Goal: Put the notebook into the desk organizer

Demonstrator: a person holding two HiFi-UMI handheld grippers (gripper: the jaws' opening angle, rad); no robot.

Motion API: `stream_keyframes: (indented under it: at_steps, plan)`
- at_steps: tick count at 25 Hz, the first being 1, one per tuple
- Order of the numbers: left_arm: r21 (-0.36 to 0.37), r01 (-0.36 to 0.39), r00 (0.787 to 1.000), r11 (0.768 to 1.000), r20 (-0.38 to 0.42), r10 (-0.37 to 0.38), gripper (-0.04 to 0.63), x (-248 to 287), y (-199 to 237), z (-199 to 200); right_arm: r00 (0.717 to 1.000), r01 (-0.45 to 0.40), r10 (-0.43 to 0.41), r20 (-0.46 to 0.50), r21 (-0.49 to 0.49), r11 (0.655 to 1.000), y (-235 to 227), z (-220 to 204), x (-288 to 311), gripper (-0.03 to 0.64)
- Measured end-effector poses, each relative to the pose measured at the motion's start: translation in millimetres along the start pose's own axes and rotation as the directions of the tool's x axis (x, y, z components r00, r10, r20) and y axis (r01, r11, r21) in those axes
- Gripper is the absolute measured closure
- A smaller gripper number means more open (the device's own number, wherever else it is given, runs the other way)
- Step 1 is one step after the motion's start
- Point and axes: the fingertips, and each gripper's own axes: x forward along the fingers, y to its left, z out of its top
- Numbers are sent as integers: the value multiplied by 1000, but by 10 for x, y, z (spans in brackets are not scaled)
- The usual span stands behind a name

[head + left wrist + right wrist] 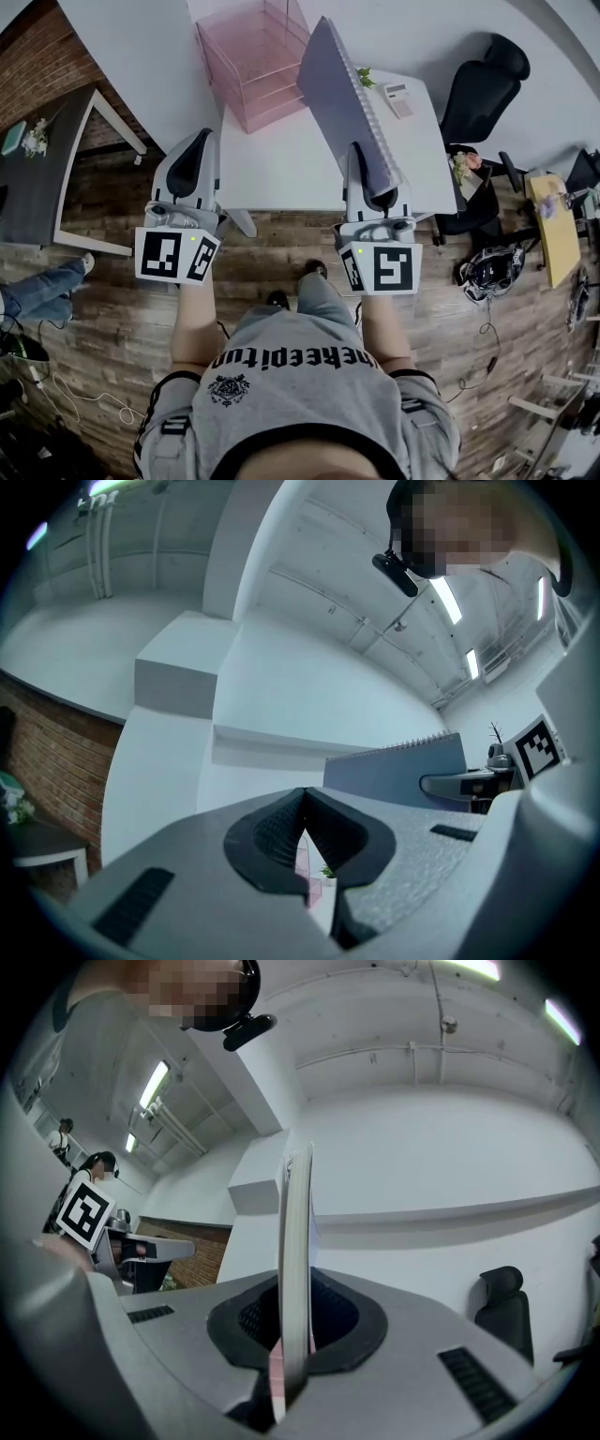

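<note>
**Notebook up on edge, organizer waiting at 11 o'clock**

The right gripper [295,1335] pinches the notebook [349,103] by its lower edge, holding it upright above the desk [281,169]. In the head view its long axis runs from 5 to 11 o'clock. The pink organizer [225,84] sits at the far end of the desk, at about 11 o'clock from those jaws, so the right side looks the one to carry it. The left gripper [302,803] hangs at 9 o'clock, its pads pressed together on nothing.
</note>
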Motion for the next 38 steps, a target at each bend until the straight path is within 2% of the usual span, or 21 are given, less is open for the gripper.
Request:
stream_keyframes:
  at_steps: [8, 12, 14, 17, 19, 25, 38]
  plan:
    - [13, -76, 997, 997, -15, 76, 592, 210, 174, -98, 998, -63, 62, -14, -147, 987, -158, -156, 380, 586]
    - [19, -124, 992, 992, -12, 124, 592, 358, 247, -130, 993, -118, 117, -18, -251, 961, -245, -253, 589, 586]
    - [21, -147, 989, 989, -14, 147, 592, 424, 268, -164, 986, -167, 160, -48, -319, 933, -277, -348, 675, 586]
    - [28, -180, 983, 983, -19, 181, 592, 499, 297, -205, 964, -266, 227, -140, -431, 862, -302, -542, 769, 586]
    - [34, -204, 979, 978, -23, 205, 592, 535, 316, -225, 954, -298, 256, -154, -442, 846, -328, -616, 826, 586]
    - [58, -264, 964, 963, -23, 265, 592, 616, 322, -257, 942, -335, 310, -129, -440, 833, -477, -687, 1027, 586]
    - [82, -356, 933, 931, -26, 359, 592, 763, 273, -350, 942, -317, 327, -79, -530, 786, -780, -599, 1832, 584]
